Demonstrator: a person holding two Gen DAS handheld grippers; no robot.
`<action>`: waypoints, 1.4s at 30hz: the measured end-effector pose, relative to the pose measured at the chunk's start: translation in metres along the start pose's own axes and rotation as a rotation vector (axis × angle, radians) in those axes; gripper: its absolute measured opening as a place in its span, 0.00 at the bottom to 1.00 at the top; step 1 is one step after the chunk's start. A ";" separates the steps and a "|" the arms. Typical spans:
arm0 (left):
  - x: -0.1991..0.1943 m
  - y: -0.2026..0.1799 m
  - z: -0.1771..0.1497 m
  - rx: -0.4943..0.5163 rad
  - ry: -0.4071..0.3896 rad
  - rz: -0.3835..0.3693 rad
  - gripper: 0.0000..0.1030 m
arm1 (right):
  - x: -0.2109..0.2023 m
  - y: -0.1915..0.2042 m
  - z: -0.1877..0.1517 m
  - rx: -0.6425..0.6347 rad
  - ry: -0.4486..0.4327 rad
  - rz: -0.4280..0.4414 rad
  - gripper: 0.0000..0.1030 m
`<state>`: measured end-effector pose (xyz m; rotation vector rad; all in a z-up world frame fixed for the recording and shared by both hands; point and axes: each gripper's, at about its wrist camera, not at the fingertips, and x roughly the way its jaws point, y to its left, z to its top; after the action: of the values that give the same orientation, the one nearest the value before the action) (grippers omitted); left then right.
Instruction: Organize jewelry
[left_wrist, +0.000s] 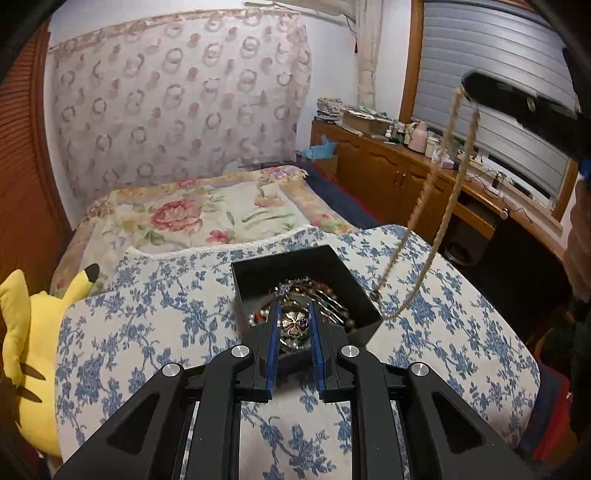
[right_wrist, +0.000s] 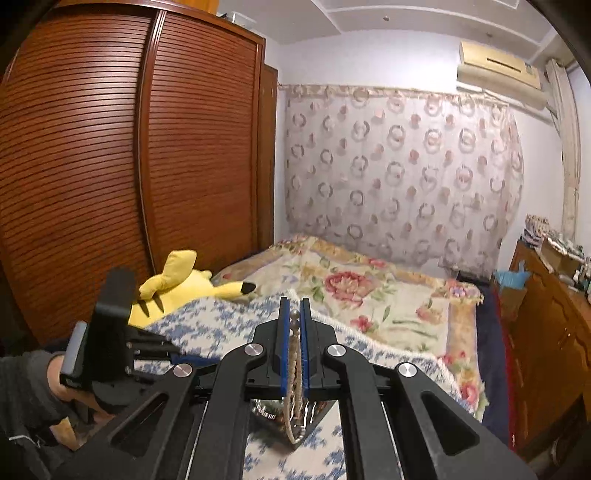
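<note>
The right hand-held gripper (right_wrist: 299, 314) is clamped shut on a beaded necklace (left_wrist: 436, 206), which hangs from it in a long loop, the bottom end draped at the box's 3 o'clock corner and onto the blue-flowered cover. The left hand-held gripper (left_wrist: 293, 325) sits low over the black box (left_wrist: 364, 291), jaws only a little apart with a round flower-shaped brooch (left_wrist: 291, 323) showing between them; I honestly can't tell if the pads are pinching it or just framing it. The box is stuffed with tangled beads and a comb-like clip. Biggest risk I'd guess: the loop's low end snags the box rim or the stuff inside and drags the box over, since the soft cover gives it little footing. Necklace could also slip through the pads if it swings.
</note>
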<state>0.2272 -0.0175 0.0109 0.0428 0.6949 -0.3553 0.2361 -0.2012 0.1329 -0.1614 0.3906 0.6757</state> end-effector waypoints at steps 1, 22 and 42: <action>0.002 0.001 0.002 -0.002 0.000 0.000 0.14 | 0.001 -0.001 0.003 -0.003 -0.005 0.000 0.06; 0.057 0.025 0.018 -0.034 0.046 0.002 0.14 | 0.093 -0.011 -0.058 0.073 0.216 0.048 0.06; 0.058 0.018 0.012 -0.068 0.014 0.089 0.66 | 0.056 -0.016 -0.107 0.190 0.211 -0.064 0.53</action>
<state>0.2817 -0.0205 -0.0173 0.0116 0.7159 -0.2462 0.2539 -0.2097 0.0131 -0.0641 0.6467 0.5564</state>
